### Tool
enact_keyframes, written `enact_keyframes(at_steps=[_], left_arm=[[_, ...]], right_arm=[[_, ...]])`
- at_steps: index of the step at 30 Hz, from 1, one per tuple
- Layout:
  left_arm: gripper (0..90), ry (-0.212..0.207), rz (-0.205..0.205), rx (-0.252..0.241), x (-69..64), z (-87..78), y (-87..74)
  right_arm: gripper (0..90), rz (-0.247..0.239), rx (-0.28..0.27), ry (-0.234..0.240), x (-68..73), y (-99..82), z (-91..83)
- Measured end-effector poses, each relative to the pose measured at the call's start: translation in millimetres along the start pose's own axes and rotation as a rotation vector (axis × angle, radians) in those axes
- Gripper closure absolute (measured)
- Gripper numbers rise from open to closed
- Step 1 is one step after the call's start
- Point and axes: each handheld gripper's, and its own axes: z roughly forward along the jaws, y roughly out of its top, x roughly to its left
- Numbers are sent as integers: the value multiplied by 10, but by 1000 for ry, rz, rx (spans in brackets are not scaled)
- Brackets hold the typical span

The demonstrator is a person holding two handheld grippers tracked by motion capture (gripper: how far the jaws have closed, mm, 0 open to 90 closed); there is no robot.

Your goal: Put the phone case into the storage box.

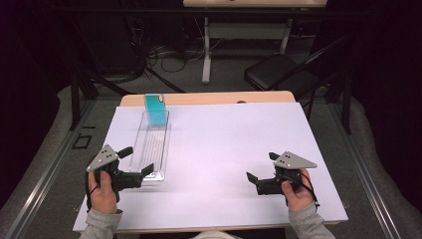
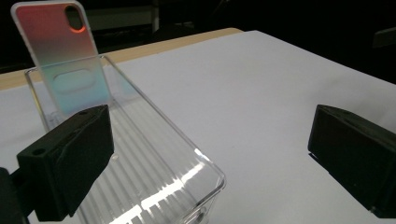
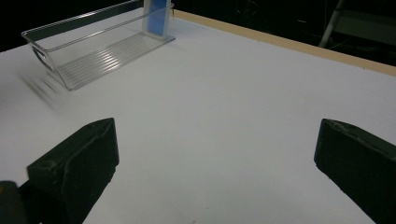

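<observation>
A clear plastic bin (image 1: 151, 147) with a ribbed floor lies lengthwise on the white table sheet (image 1: 239, 144), left of centre. A phone case (image 1: 156, 110) with a teal-to-pink sheen stands upright against the bin's far end; the left gripper view shows it (image 2: 65, 65) with its camera cut-out at the top, and the right gripper view shows it (image 3: 156, 17) as a blue slab. My left gripper (image 1: 137, 161) is open, its jaws astride the near end of the bin (image 2: 154, 172). Over bare sheet at the right, my right gripper (image 1: 261, 168) is open with nothing between its jaws.
The white sheet covers a wooden table whose far edge (image 1: 209, 98) shows as a tan strip. Beyond it stand a black chair (image 1: 278, 72), a desk leg (image 1: 206, 50) and floor cables. Dark frame rails run along both sides.
</observation>
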Motion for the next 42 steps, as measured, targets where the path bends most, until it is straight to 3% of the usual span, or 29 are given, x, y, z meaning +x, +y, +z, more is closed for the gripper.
enact_keyframes(at_steps=[17, 34, 42], left_arm=[[3, 112, -53, -4, 168, -165, -275], [3, 182, -110, -14, 367, -251, -456], [3, 197, -115, -10, 443, -266, -506]], right_arm=[[0, 60, 11, -84, -243, -281, -234], [0, 99, 20, -164, -469, -470, -370], [0, 111, 38, -173, -543, -549, -338]])
